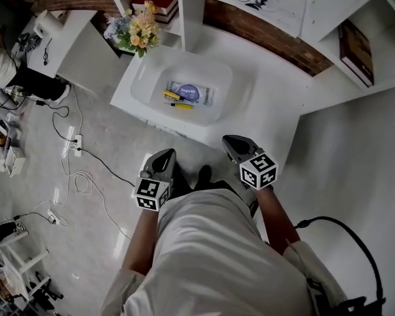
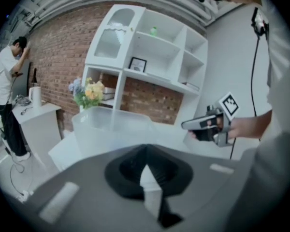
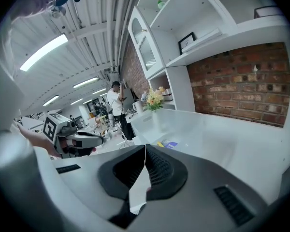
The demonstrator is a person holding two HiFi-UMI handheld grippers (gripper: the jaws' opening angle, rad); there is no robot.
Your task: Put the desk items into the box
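hovering shut and empty, left gripper and right gripper face a translucent rounded plastic box.

Flower bouquet standing against white shelf unit; dark book lying on right-hand shelf; power strip lying on floor; person standing far left.

The person wears a white short-sleeved shirt; a black cable loops beside it. The left gripper and right gripper are grey (each has a black-and-white marker cube).
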